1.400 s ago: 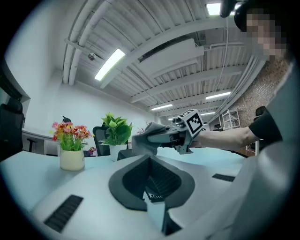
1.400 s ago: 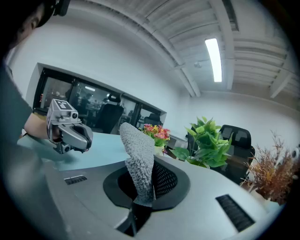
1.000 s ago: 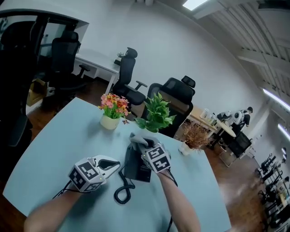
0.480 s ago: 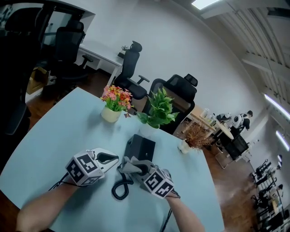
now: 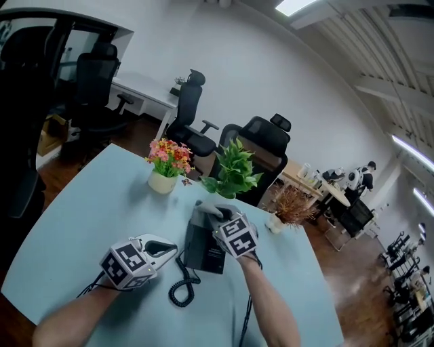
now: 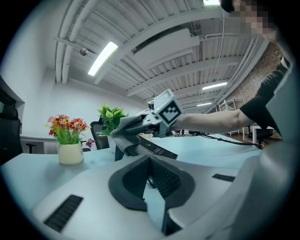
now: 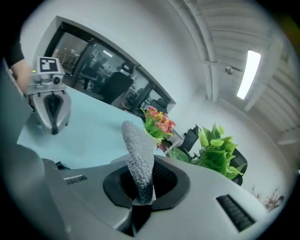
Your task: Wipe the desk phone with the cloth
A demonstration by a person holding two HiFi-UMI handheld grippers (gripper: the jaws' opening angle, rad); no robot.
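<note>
Back atop the phone [image 5: 203, 249], the cloth [image 5: 209, 209] seemingly rests.

Setting: open-plan office. Evidence:
- black swivel chairs [image 5: 263, 144] at the far edge of a pale blue table [image 5: 81, 210]
- white desk [image 5: 142, 91] by the wall with another chair
- phone [image 5: 205, 249] on the table
- strip lights [image 5: 291, 5] overhead
- glass partition [image 7: 89, 61]
- further desk rows [image 5: 339, 193] far right, people seated there

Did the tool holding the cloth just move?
Yes. The right tool with the cloth slid away from the person, along the desk phone toward the green plant.
</note>
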